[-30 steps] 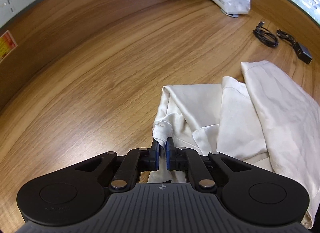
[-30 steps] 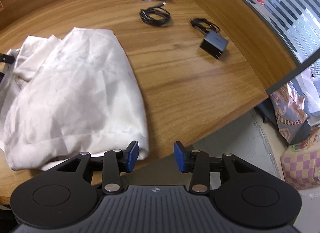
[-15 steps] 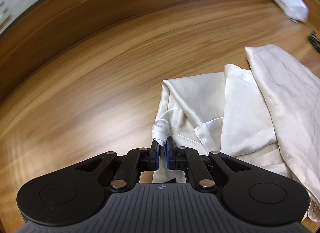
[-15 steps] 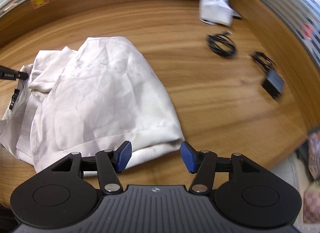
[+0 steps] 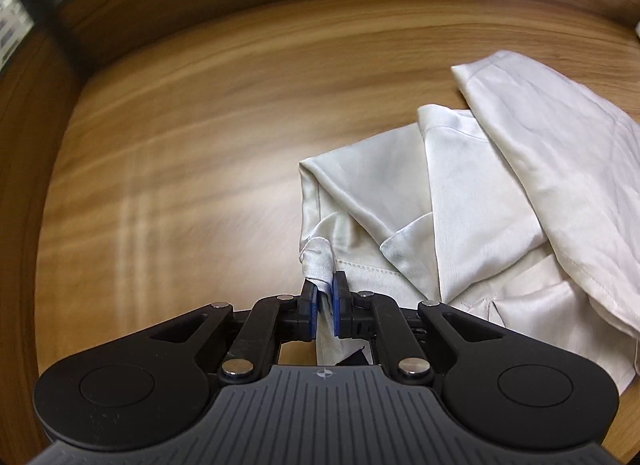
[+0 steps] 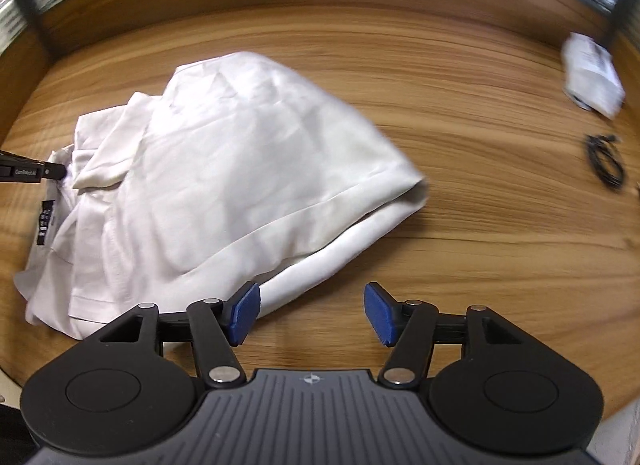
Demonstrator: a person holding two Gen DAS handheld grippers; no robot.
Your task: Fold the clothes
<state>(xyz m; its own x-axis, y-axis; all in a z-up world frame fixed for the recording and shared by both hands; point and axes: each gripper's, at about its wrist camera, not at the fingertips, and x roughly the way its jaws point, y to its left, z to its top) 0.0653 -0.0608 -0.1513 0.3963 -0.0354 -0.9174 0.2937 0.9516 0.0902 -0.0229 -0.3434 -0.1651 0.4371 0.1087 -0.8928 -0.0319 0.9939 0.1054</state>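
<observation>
Shirt (image 6: 224, 185) is what's being folded, and honestly not much folding can be seen yet: it's lying bunched in a loose heap on the wooden table (image 6: 480, 225), with layers flopped over each other, the collar end crumpled at the left of the right wrist view and a black label (image 6: 45, 221) turned out beside it. A hem edge (image 6: 320, 265) is rolled over near the bottom, so nothing like a clean fold line is shown. Going by that, the job is judged to be at the very start, more spreading out than folding, and the flattening, the sleeves and the actual folds are all left to be done. A bunched bit of cloth near the collar is clamped in the left gripper (image 5: 325, 299), jaws almost fully closed on it, fabric plainly pinched between the blue pads (image 5: 340, 305). The right gripper (image 6: 312, 315) is held over bare table just beside the hem, jaws spread fairly wide and nothing gripped between them; one pad sits right at the cloth edge, though contact can't really be told. Off to the far right a white packet (image 6: 592, 77) and a coiled cable (image 6: 606, 161) are left lying, well apart from the shirt.
</observation>
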